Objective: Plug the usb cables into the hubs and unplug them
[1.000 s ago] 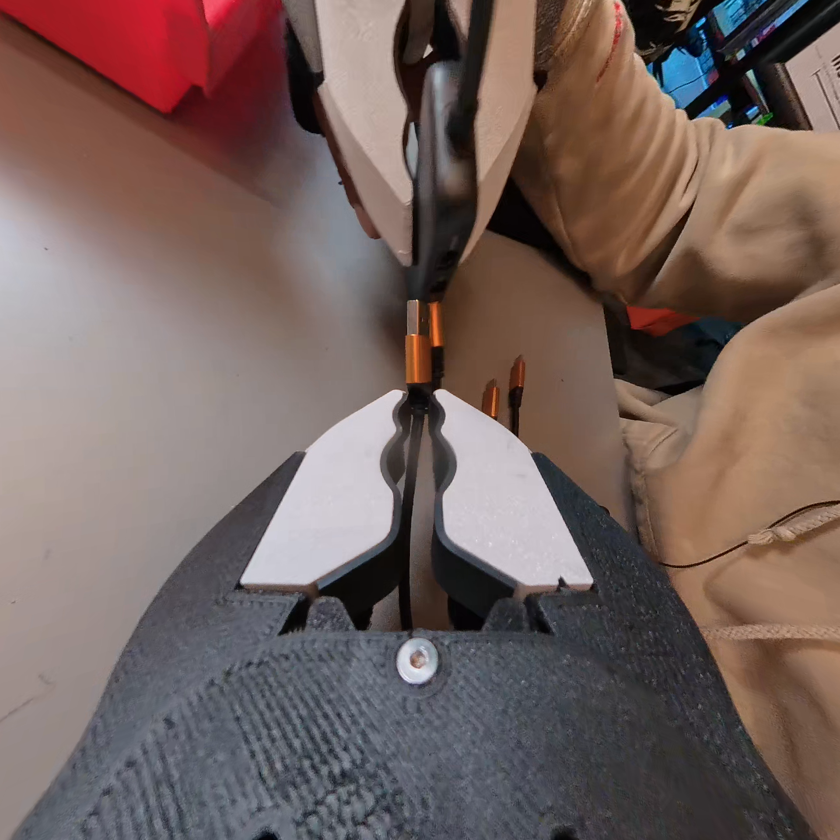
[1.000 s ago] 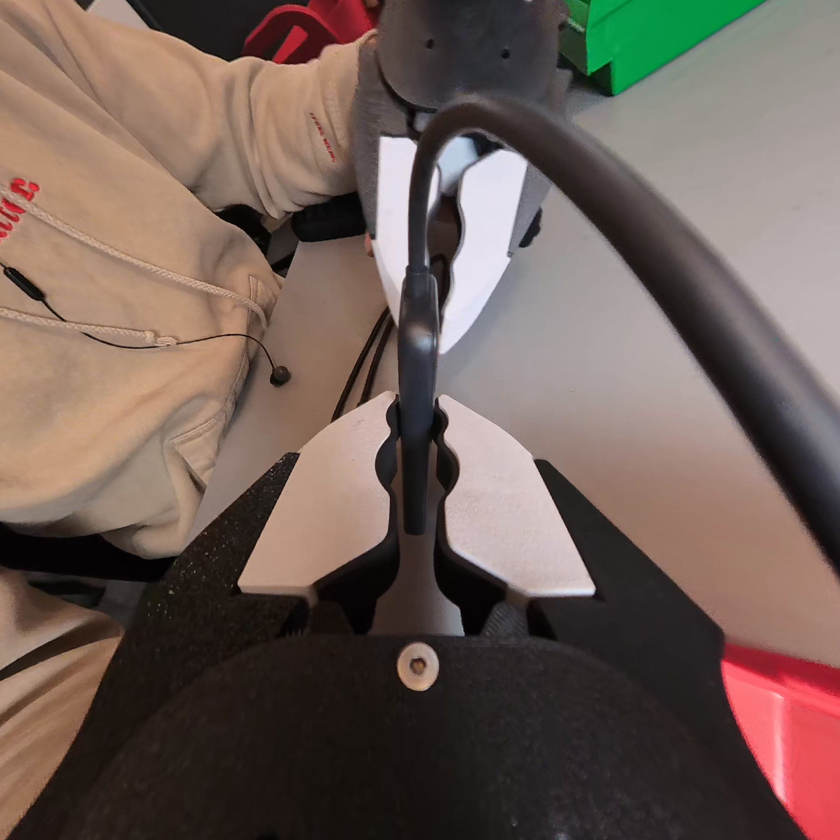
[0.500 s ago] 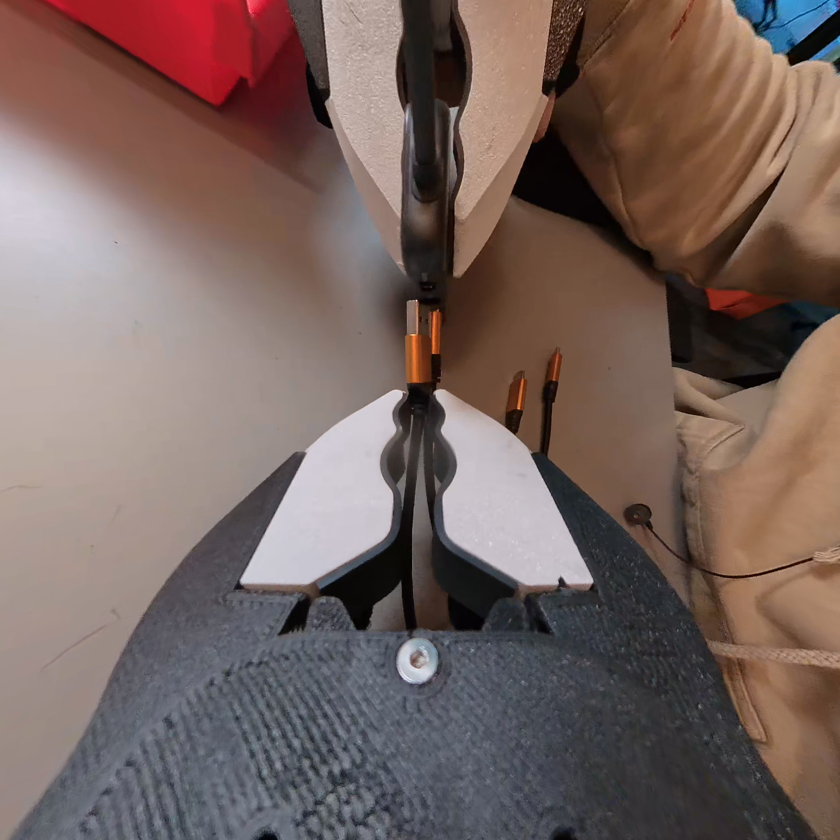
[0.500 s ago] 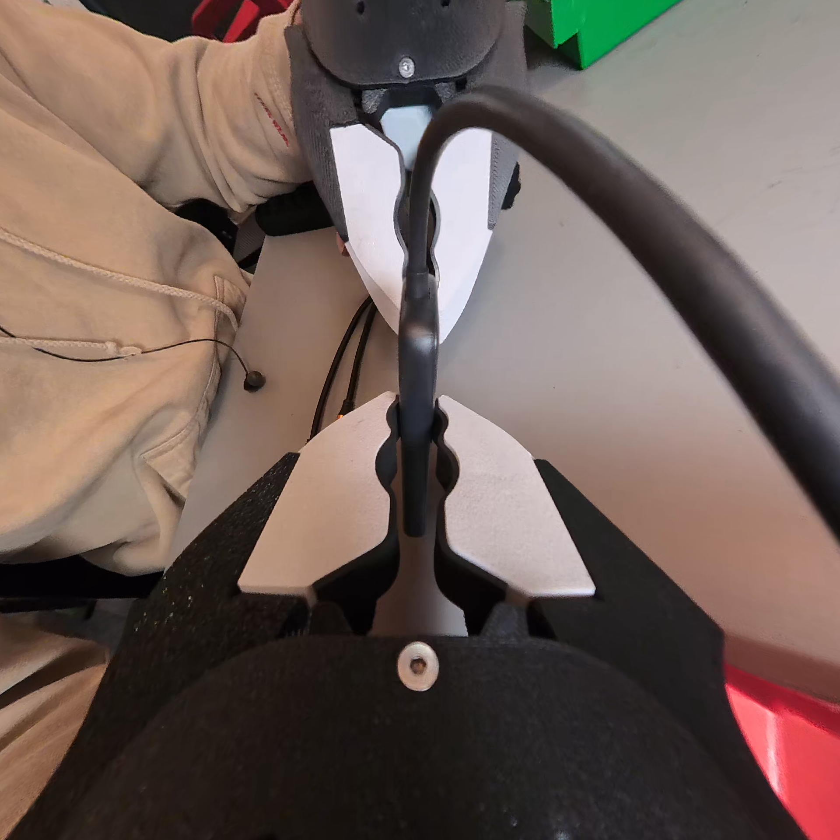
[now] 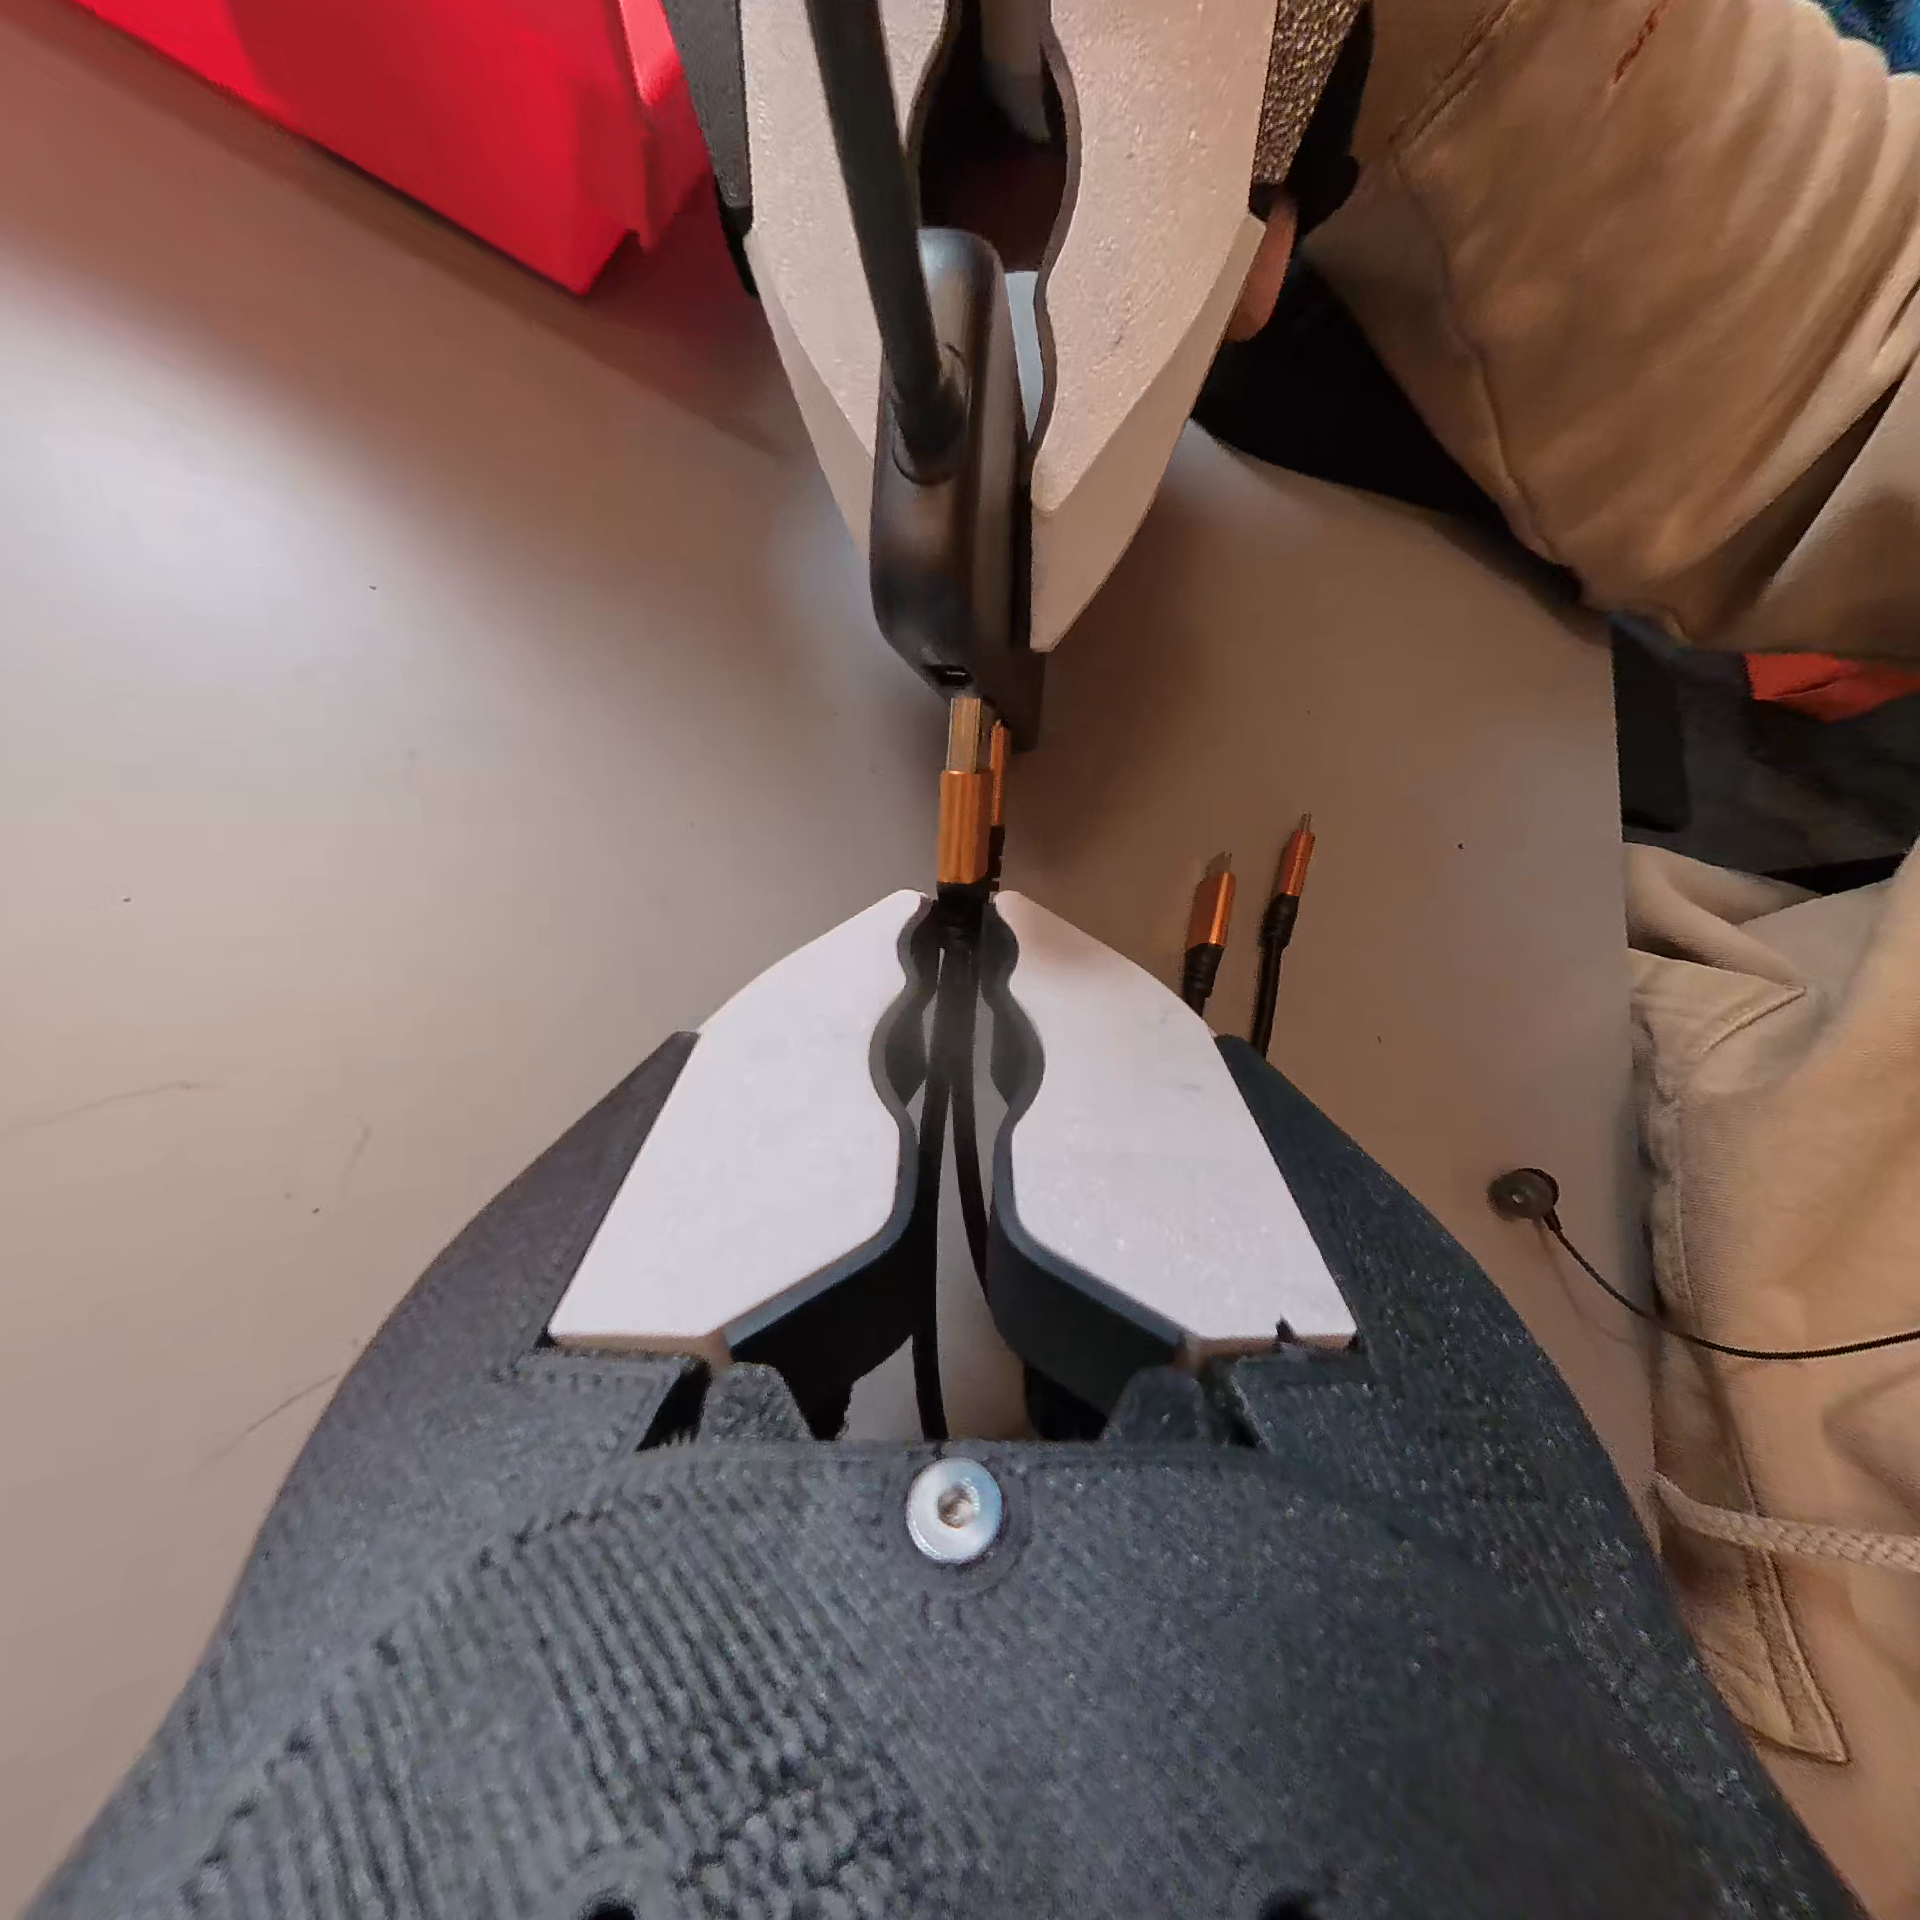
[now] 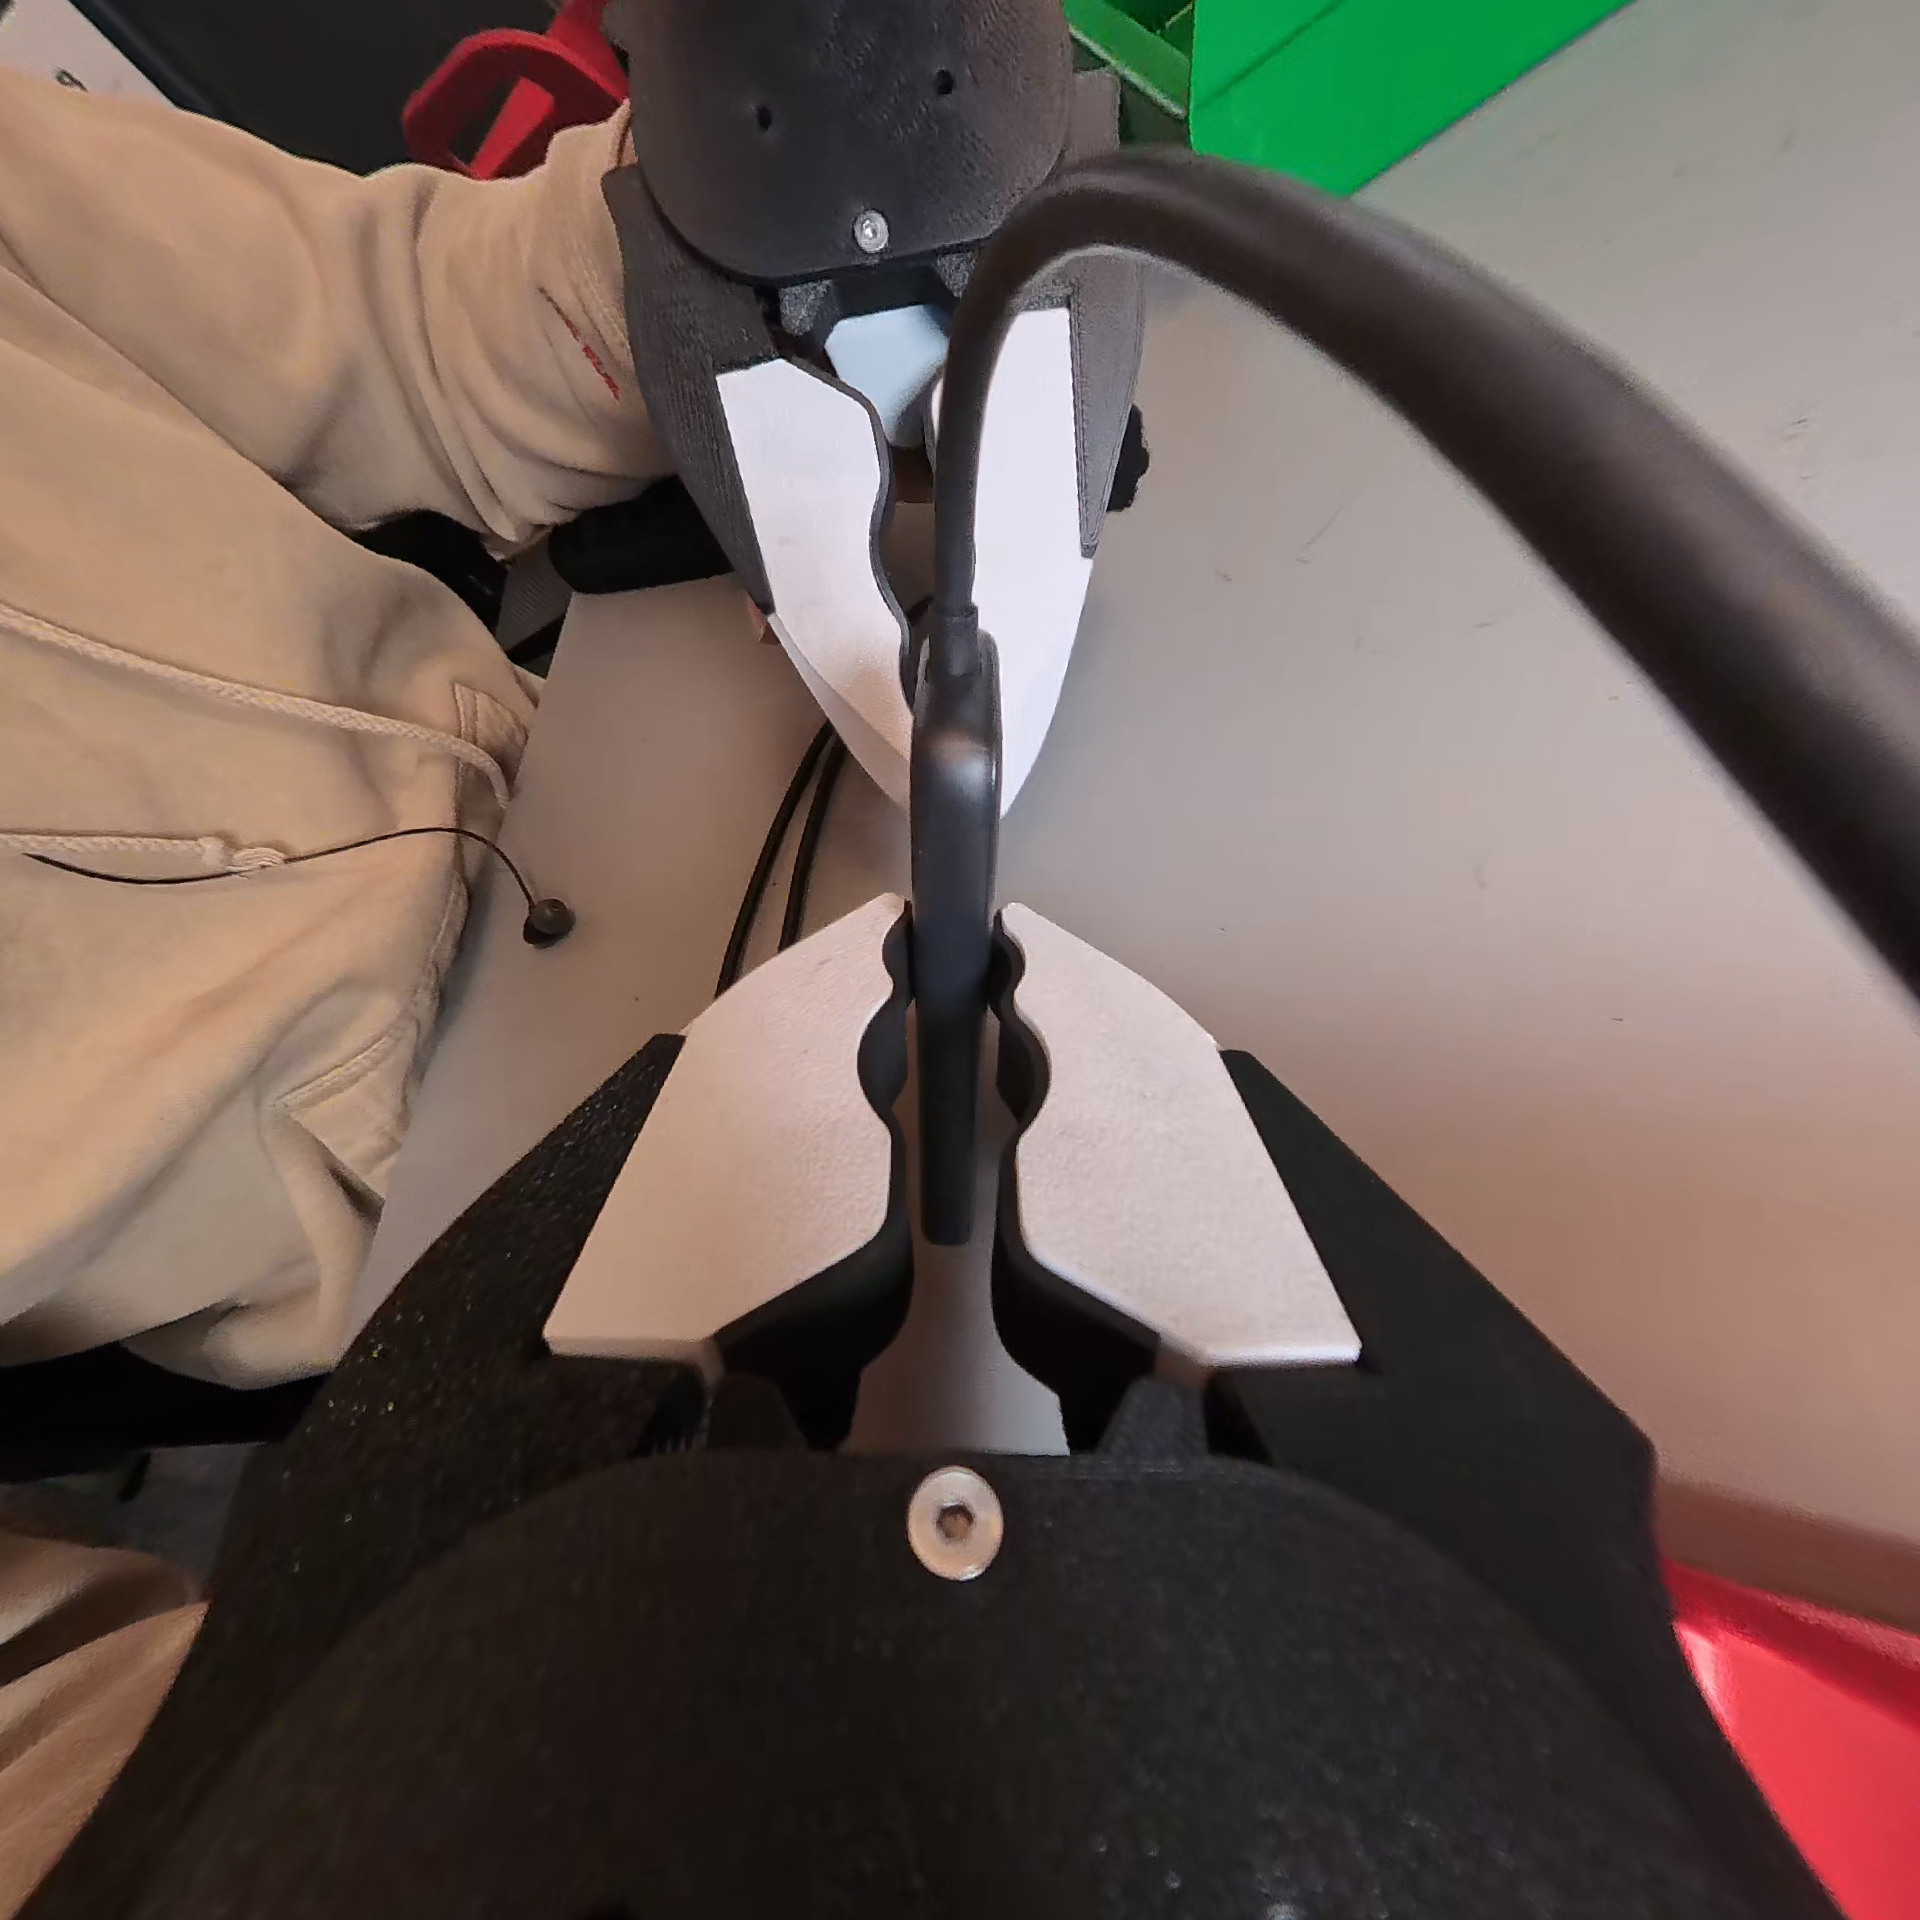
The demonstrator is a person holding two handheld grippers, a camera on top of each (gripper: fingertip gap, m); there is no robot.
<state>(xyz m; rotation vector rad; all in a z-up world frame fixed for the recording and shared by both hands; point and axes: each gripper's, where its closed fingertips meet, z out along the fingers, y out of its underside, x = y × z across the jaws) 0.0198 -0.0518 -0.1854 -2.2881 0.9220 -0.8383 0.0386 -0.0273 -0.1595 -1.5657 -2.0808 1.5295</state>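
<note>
Left claw [image 5: 958, 902] clenched on black cable just behind orange USB plug [image 5: 962, 821] — plug's metal tip at the port end of the black hub [image 5: 951, 499], seating unclear. Right claw [image 6: 954, 916] clamped on hub, held above grey surface [image 5: 416, 644]. Two spare orange plugs [image 5: 1252, 894] lie beside — red bin [image 5: 436, 114] beyond.

The left gripper [image 5: 961, 902] has its white fingers [image 5: 790, 1122] closed together at the tips, clamped on the thin black cables of two orange plugs [image 5: 963, 821]. The right gripper [image 6: 954, 914] faces it tip to tip, fingers [image 6: 1127, 1143] pinched on a black hub [image 6: 951, 831]. A beige sleeve [image 6: 343, 353] extends behind the left gripper.
</note>
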